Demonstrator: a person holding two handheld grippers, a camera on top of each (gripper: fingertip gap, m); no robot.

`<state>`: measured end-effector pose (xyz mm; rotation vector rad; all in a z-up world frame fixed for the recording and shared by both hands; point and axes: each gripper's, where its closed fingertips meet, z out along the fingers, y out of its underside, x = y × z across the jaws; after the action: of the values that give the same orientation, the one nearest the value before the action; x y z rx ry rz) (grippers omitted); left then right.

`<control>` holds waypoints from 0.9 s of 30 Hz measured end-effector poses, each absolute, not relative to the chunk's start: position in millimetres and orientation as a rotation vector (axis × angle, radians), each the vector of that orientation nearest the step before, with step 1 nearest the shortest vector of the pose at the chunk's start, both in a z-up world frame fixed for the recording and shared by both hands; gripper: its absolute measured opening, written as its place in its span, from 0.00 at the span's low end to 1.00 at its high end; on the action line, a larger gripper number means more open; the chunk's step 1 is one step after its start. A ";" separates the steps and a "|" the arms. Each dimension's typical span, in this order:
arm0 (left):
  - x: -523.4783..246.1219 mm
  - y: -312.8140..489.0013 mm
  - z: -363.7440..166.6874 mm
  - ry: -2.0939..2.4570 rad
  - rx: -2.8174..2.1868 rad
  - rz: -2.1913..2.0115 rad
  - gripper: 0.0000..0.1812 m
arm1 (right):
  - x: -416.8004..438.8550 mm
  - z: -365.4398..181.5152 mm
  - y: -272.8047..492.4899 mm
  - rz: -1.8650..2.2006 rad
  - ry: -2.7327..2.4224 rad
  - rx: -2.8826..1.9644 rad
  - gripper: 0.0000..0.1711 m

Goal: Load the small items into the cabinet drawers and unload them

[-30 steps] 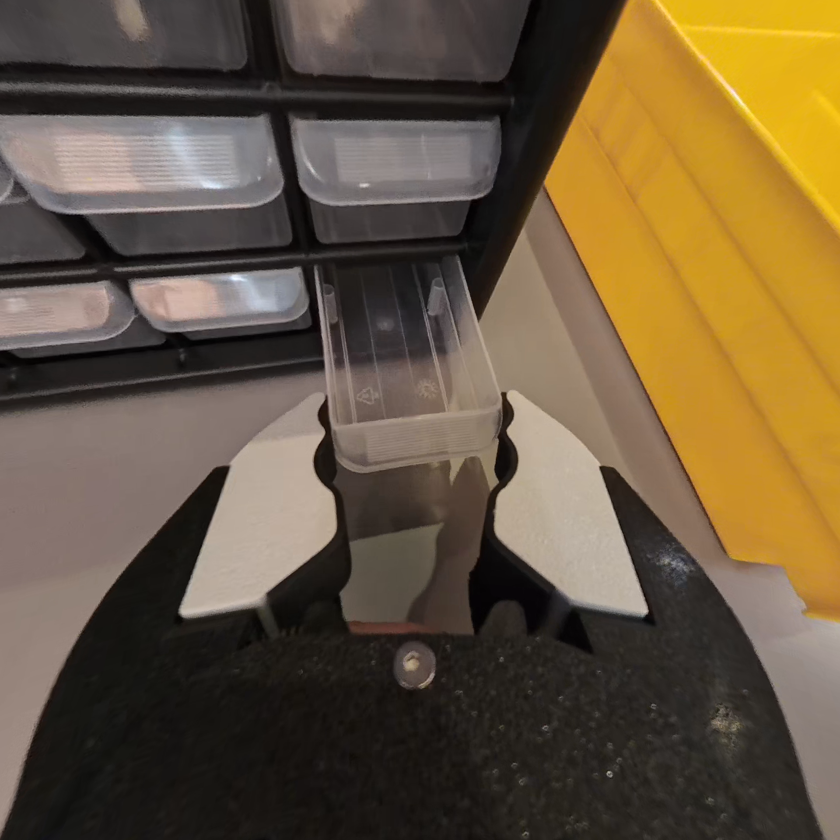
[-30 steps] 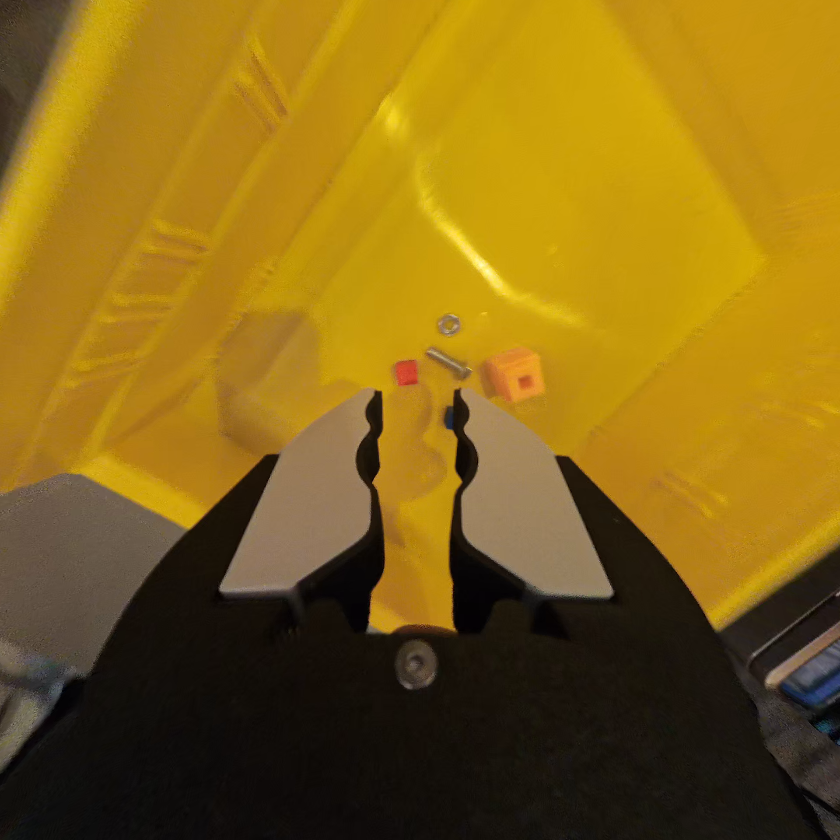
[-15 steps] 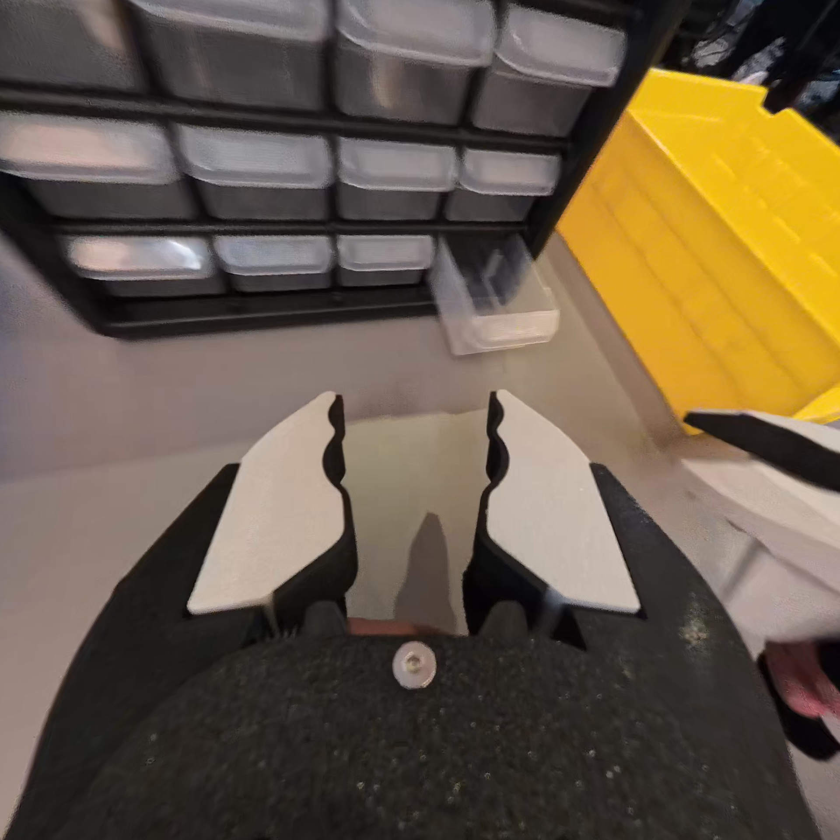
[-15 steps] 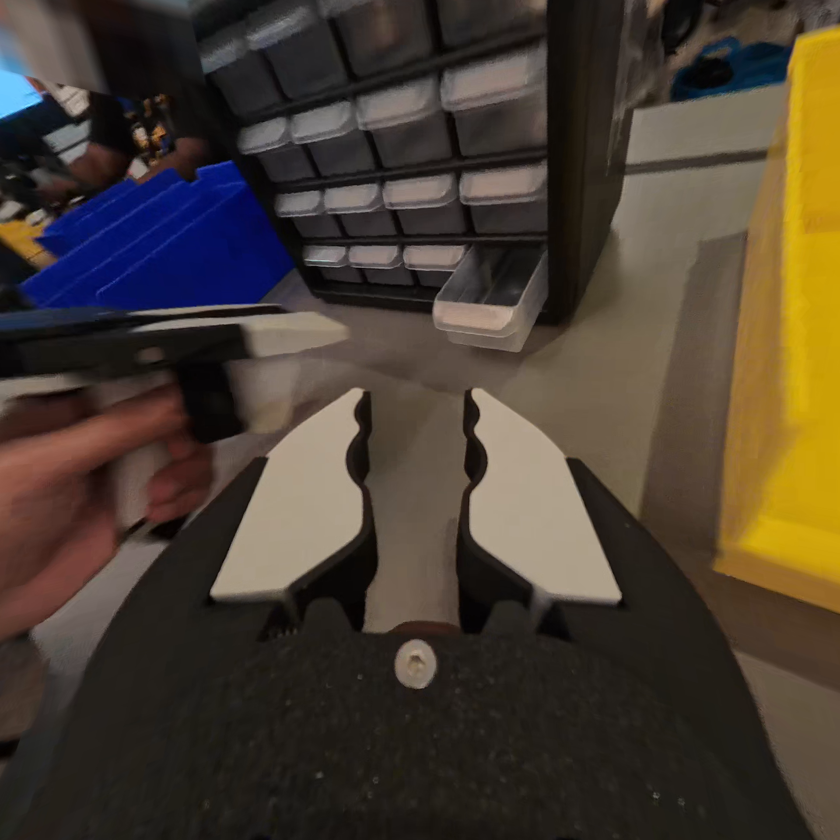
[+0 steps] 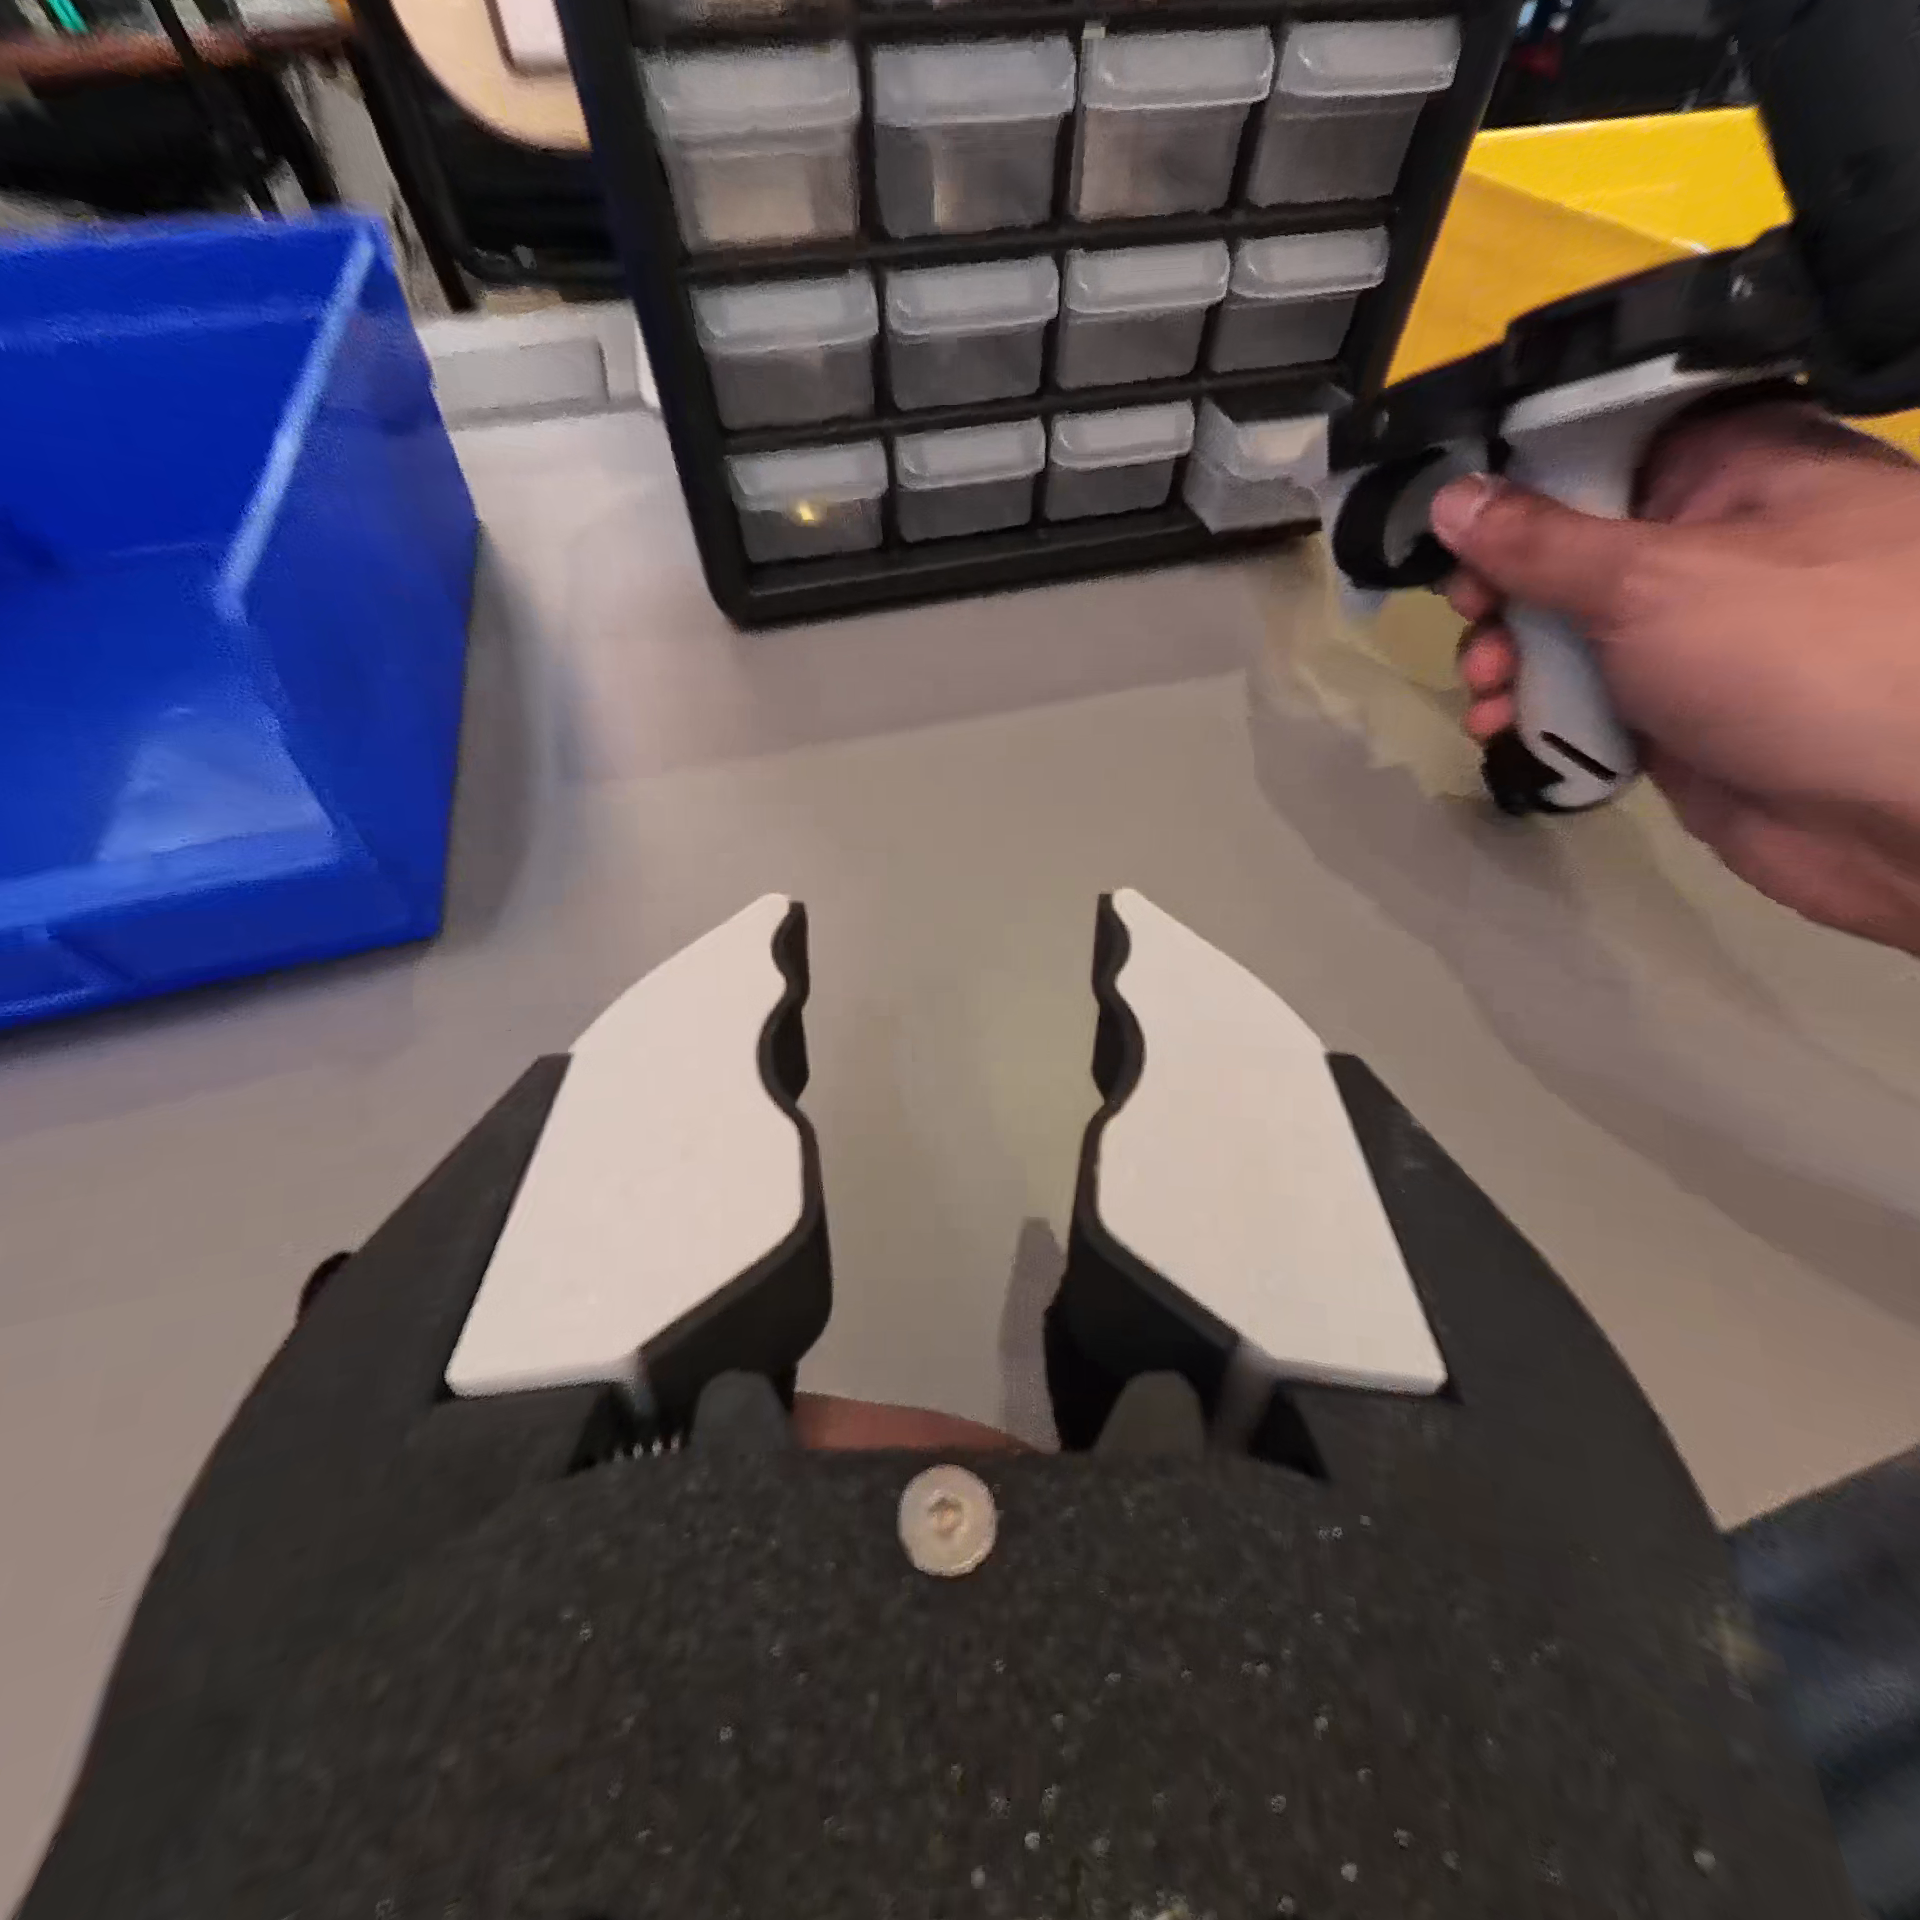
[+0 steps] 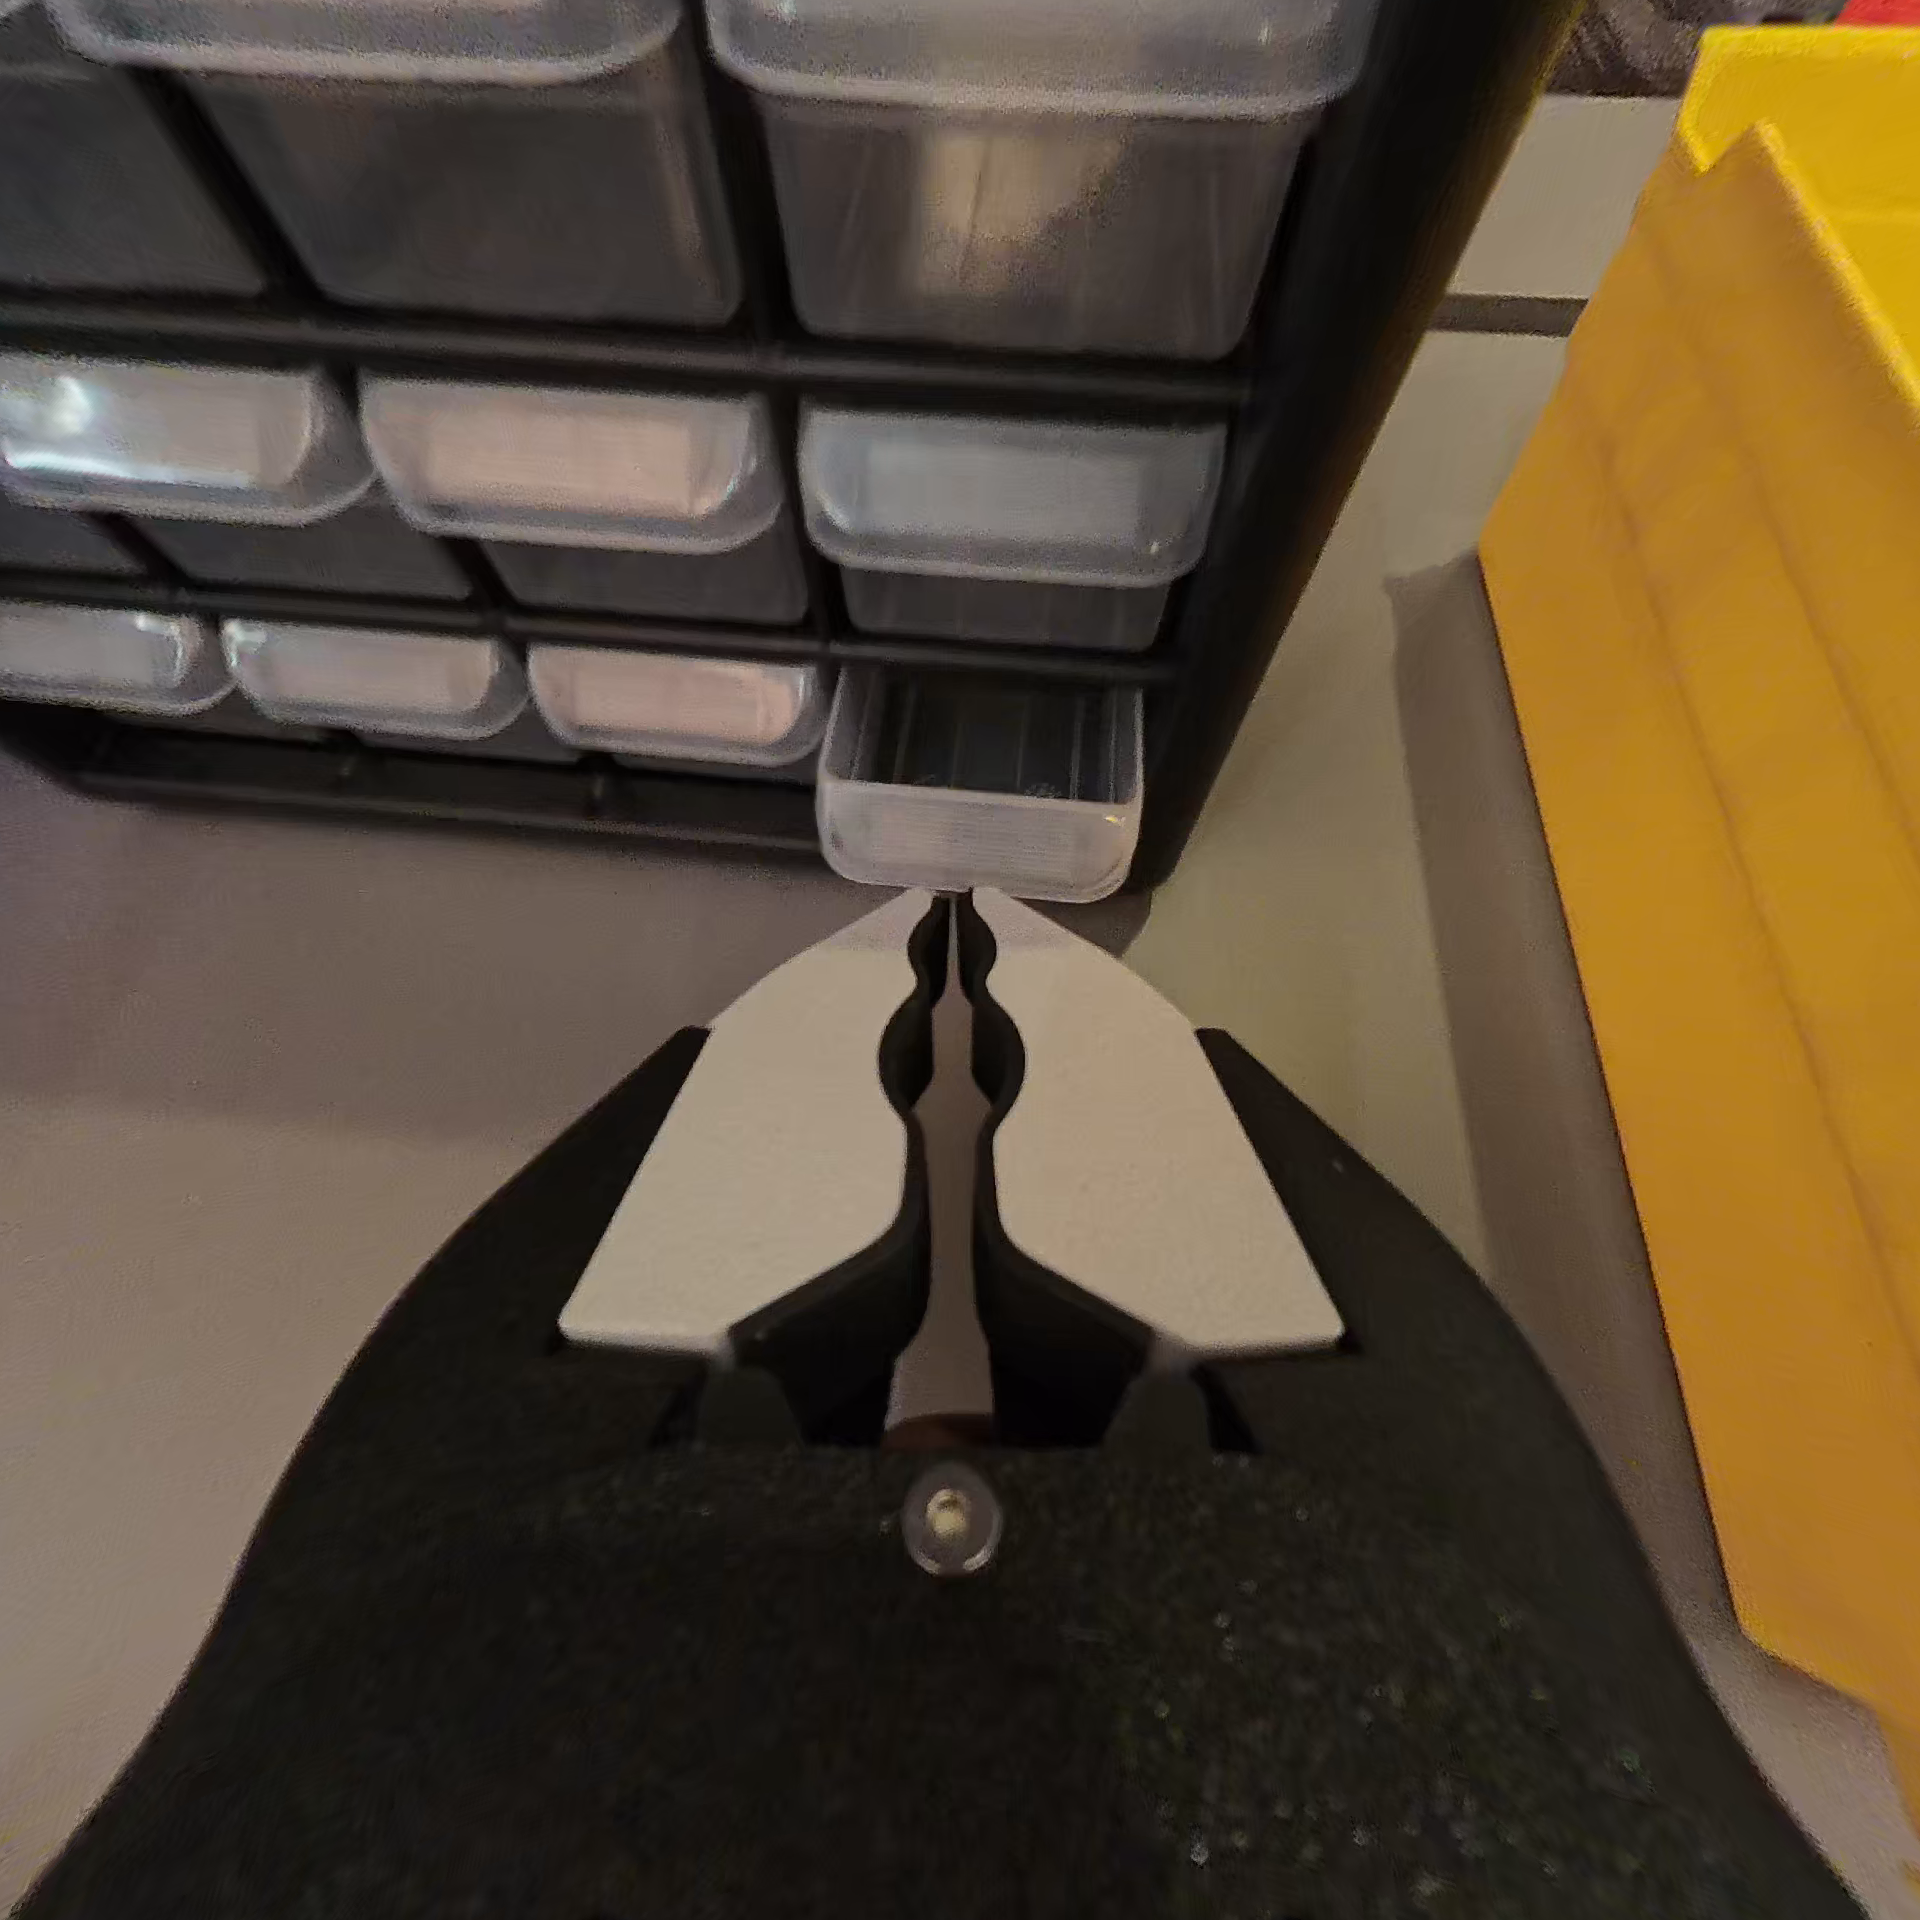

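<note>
Left wrist view: the left claw (image 5: 945,914) hangs released over the bench (image 5: 935,748).

Right wrist view: the right claw (image 6: 951,906) is clenched, perhaps pinching a small item, just before the open drawer (image 6: 977,826). Loading; next, lift over it and release.

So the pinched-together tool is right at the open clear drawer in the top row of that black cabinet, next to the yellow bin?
Not quite: the open clear plastic drawer is in the bottom row, at its right end, not the top. The right wrist view shows it, with the right gripper, fingers nearly together, just before it, the black drawer cabinet beside the yellow plastic bin.
</note>
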<state>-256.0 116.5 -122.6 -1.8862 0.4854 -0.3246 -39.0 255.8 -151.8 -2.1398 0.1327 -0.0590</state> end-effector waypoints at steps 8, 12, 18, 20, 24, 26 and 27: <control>-258.1 122.5 -139.8 0.412 -2.003 -0.505 0.31 | -30.1 -143.4 283.9 -0.055 0.178 -2.115 0.00; -255.7 125.9 -136.4 0.386 -2.007 -0.578 0.31 | -42.1 -145.3 275.3 -0.033 0.127 -2.148 0.02; -271.2 140.5 -134.7 0.258 -2.016 -0.687 0.34 | -69.3 -105.1 210.4 0.113 -0.192 -1.958 0.15; -275.5 144.3 -134.7 0.253 -2.018 -0.697 0.35 | -64.2 -92.0 183.3 0.119 -0.275 -1.879 0.17; -279.9 146.9 -135.0 0.230 -2.033 -0.729 0.32 | -47.9 -91.2 131.4 0.174 -0.305 -1.793 0.17; -278.1 140.5 -134.1 0.211 -2.055 -0.846 0.27 | -27.1 -101.2 111.9 0.128 -0.231 -1.808 0.17; -279.8 138.5 -130.4 0.189 -2.043 -0.898 0.27 | -17.7 -107.3 103.4 0.121 -0.184 -1.853 0.18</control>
<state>-279.8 138.5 -130.4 -2.0426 0.1892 -0.8981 -17.7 103.4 -107.3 -1.8532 -0.1839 0.1215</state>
